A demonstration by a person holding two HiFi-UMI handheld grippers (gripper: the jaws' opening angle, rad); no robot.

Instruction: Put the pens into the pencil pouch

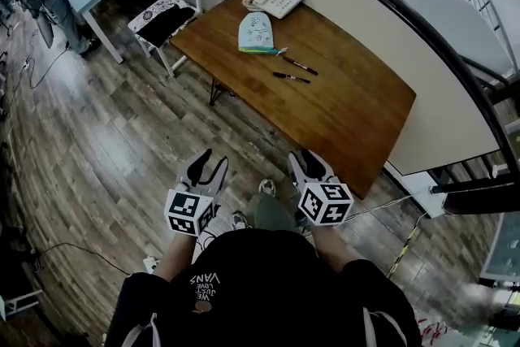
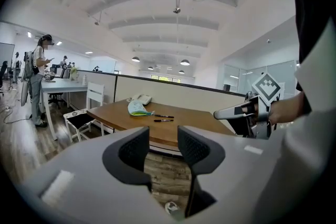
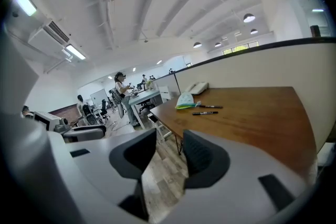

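**Two light pens, one soft pouch, both grippers empty**

Two black pens, the farther pen [image 1: 299,65] and the nearer pen [image 1: 291,77], lie on the wooden table [image 1: 357,114] just beside the single pencil pouch [image 1: 257,33]. They look light, stiff and apt to roll, so mid-barrel is the best pinch. The pouch seems soft and floppy. The left gripper [image 1: 210,162] and right gripper [image 1: 307,161] hang short of the table, jaws apart, holding nothing.

Pencil pouch [image 1: 257,34]: pale blue-white with a green strip along its near edge. It lay flat on the wooden table [image 1: 357,101], toward the far left end. Open or zipped, could not tell.
Far pen [image 1: 299,65]: dark and slim, lay flat and slanted, just right of the pouch's green edge.
Near pen [image 1: 291,77]: same kind, lay flat beside the first, apart from it.
Both lay outside the pouch.
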